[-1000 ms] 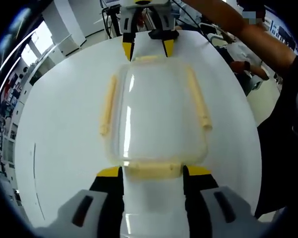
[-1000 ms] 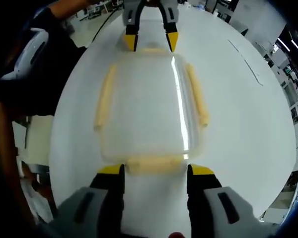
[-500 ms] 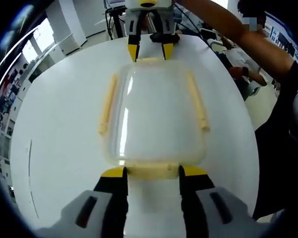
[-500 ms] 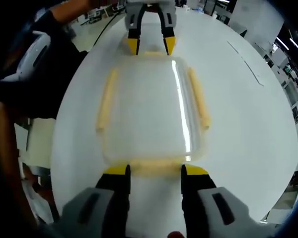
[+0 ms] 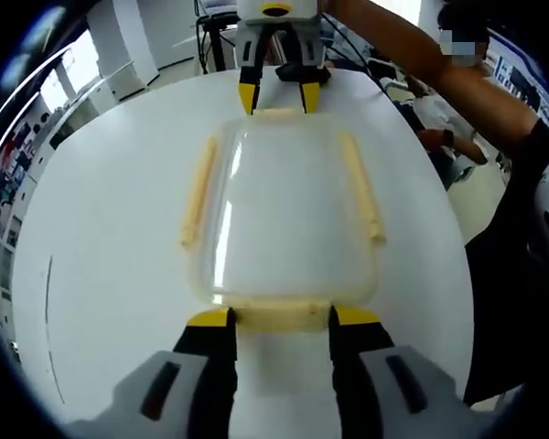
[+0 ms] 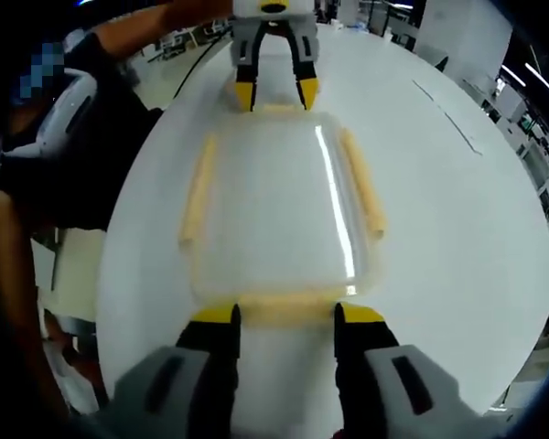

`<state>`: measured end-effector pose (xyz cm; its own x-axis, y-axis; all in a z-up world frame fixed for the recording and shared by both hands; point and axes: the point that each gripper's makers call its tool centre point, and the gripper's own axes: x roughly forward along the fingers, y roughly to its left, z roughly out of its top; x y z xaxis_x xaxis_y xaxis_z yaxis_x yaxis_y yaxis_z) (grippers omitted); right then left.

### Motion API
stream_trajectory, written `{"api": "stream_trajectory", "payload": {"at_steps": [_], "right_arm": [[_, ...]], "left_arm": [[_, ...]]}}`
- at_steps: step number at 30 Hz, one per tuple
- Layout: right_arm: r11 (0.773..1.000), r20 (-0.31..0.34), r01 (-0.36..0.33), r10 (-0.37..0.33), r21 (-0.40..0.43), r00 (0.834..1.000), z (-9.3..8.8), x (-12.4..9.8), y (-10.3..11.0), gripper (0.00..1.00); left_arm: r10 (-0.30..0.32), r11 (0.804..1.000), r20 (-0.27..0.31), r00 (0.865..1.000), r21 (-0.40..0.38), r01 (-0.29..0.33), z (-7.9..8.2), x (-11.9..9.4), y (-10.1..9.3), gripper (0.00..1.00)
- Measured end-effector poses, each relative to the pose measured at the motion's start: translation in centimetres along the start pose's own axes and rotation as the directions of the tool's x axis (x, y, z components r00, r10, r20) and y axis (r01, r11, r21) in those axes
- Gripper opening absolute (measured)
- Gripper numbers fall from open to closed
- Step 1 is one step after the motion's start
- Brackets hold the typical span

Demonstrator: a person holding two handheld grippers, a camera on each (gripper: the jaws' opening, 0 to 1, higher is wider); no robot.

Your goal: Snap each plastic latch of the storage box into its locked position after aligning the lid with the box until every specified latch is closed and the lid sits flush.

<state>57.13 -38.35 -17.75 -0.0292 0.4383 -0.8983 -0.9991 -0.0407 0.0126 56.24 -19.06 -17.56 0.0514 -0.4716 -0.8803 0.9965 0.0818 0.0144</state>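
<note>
While my box point(image 5: 284, 215) lies flat mid-table point(image 5: 101, 274), its long axis runs from one gripper to the other. Right gripper view adds a black sleeve point(image 6: 101, 137). Left gripper point(image 5: 279, 315) and right gripper point(image 6: 284, 313) have narrowed since a second ago, fingers flanking the end latches point(image 5: 279, 315), touching them as far as I can tell.

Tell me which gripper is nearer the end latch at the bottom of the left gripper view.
Left. The left gripper straddles that end latch with open jaws; the right gripper sits at the storage box's opposite end, straddling the far latch.
</note>
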Motion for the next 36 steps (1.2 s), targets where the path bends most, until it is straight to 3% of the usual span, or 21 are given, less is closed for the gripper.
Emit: {"api": "stream_trajectory", "payload": {"at_steps": [10, 26, 36], "right_arm": [[1.000, 0.068, -0.011, 0.013, -0.027, 0.998, 0.08, 0.06, 0.16, 0.36], [1.000, 0.028, -0.004, 0.004, 0.003, 1.000, 0.24, 0.21, 0.30, 0.37], [1.000, 0.119, -0.010, 0.011, -0.007, 0.993, 0.16, 0.09, 0.32, 0.36]], "left_arm": [[-0.012, 1.000, 0.001, 1.000, 0.010, 0.012, 0.16, -0.01, -0.11, 0.39], [-0.015, 1.000, 0.001, 1.000, 0.022, 0.015, 0.19, -0.14, -0.06, 0.39], [-0.010, 1.000, 0.019, 1.000, 0.007, 0.010, 0.30, -0.10, 0.01, 0.38]]}}
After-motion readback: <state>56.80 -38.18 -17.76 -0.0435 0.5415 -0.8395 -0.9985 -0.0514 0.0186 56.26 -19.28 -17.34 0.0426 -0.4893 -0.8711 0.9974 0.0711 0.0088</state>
